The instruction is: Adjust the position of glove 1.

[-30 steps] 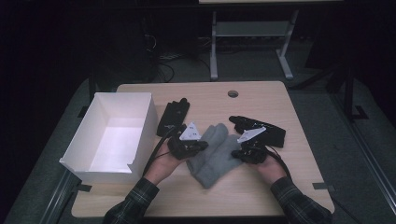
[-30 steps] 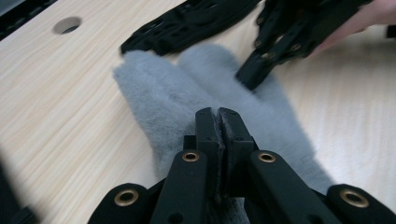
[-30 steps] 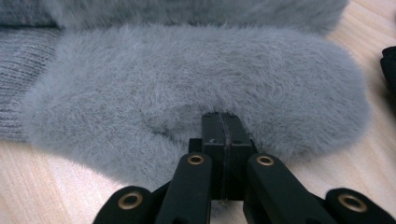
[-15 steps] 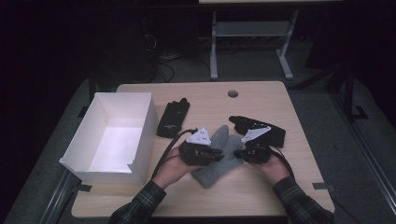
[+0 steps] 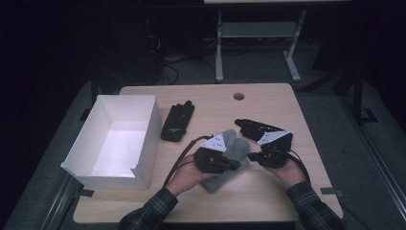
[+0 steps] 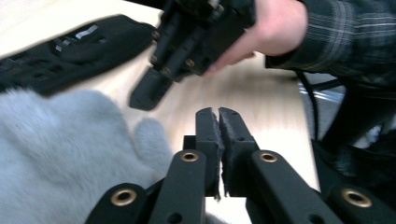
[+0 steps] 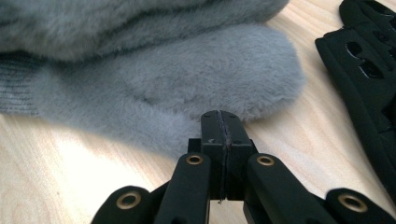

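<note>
Both hands rest low on the table, facing each other across the grey mitten [image 5: 230,158] lying mid-table. Left gripper [image 5: 237,165] is clenched empty over the mitten; right gripper [image 5: 250,156] is pressed shut, empty, tips just beside its fuzzy edge.

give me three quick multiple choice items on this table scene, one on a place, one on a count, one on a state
1. Where is the white box?
A. at the table's left side
B. at the right edge
C. on the grey mitten

2. How many black gloves lie on the table?
A. one
B. two
C. four

3. How do the right claw's jaws stand?
A. wide open
B. shut, empty
C. shut on a glove

Key: 1 A, it stands left of the black glove. 2 B, another black glove lies right of the grey mitten. 3 B, the pads meet beside the fur.
</note>
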Demonstrator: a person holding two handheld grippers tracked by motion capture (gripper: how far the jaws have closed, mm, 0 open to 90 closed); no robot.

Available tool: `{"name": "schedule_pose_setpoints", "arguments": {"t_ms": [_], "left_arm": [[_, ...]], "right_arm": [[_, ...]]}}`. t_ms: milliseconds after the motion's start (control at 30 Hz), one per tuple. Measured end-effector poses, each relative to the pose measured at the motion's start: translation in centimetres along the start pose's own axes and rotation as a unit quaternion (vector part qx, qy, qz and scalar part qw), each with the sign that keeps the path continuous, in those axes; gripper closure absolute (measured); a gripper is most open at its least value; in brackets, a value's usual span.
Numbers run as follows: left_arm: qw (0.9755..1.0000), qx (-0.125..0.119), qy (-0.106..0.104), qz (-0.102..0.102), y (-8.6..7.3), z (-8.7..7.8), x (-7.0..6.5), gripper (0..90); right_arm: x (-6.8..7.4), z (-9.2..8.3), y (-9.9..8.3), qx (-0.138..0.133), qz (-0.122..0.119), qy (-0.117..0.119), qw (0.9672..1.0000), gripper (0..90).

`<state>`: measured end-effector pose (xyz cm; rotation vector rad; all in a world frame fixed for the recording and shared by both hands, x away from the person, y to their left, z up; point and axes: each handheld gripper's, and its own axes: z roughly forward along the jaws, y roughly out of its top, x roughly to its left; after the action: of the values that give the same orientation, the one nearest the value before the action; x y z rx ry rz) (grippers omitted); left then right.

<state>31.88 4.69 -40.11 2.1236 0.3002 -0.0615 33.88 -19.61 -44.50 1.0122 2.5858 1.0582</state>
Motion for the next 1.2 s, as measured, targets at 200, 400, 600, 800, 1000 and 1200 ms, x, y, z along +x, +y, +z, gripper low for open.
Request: {"name": "schedule_pose_setpoints", "arguments": {"t_ms": [200,400,600,800,1000,1200], "left_arm": [[0.9988,-0.012,0.046,0.013,1.4,-1.5,1.2,89.6],[0.9953,-0.003,0.097,-0.007,1.3,-2.9,3.8,89.6],[0.9924,0.041,0.114,-0.022,0.8,-0.9,6.3,89.6],[0.9924,0.072,0.099,-0.012,0.5,1.8,6.3,89.7],[0.9913,0.091,0.095,0.013,0.9,3.2,5.0,89.6],[0.9907,0.086,0.105,0.008,2.4,2.9,5.1,81.1]], "right_arm": [[0.2,-0.1,-0.1,0.001,-0.007,0.001,1.0000,89.4],[0.3,-0.1,-0.1,0.004,-0.007,0.002,1.0000,89.4],[0.4,0.1,-0.1,0.007,-0.011,0.004,0.9999,89.4],[0.4,0.2,-0.1,0.009,-0.016,0.004,0.9998,89.3],[0.4,0.1,-0.2,0.009,-0.014,0.007,0.9998,88.2],[0.4,0.2,-0.1,0.009,-0.014,0.009,0.9998,84.1]]}}
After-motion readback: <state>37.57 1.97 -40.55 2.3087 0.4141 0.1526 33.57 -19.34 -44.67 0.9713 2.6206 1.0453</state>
